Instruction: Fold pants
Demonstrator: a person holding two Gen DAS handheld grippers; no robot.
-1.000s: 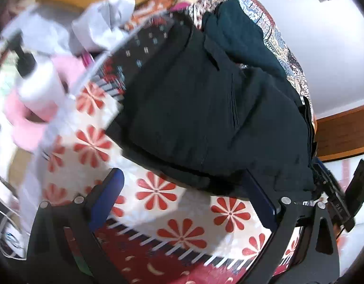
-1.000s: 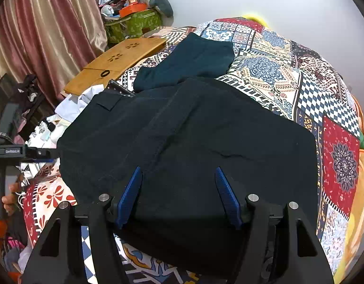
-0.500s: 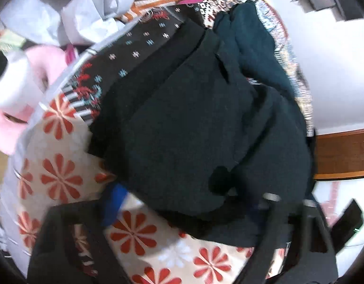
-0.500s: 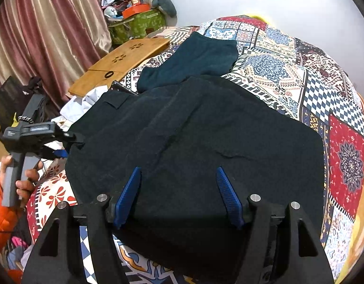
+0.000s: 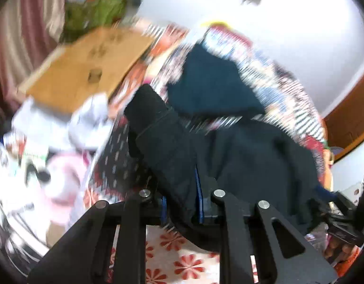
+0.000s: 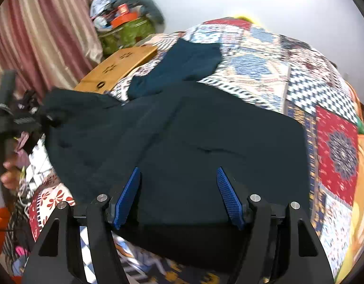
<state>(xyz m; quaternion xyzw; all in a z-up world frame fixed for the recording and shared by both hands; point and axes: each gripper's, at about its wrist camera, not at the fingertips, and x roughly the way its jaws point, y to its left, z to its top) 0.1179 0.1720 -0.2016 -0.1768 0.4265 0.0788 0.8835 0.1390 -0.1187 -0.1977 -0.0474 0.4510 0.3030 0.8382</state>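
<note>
Black pants (image 6: 193, 137) lie spread on a patterned bedspread (image 6: 319, 90). My left gripper (image 5: 180, 198) is shut on the left edge of the pants (image 5: 167, 146) and lifts that fold up; it also shows at the left of the right wrist view (image 6: 42, 118), holding the raised corner. My right gripper (image 6: 178, 196) is open, its blue pads (image 6: 229, 196) over the near edge of the pants, holding nothing. A folded dark teal garment (image 6: 182, 68) lies beyond the pants.
A wooden lap table (image 6: 120, 66) sits at the bed's far left, with a green bag and clutter (image 6: 125, 28) behind it. Curtains (image 6: 40, 35) hang at left. White and pink items (image 5: 63, 156) lie beside the bed.
My left gripper closed on the pants' left edge and lifted it up and toward the bed. My right gripper stayed open over the near edge.
</note>
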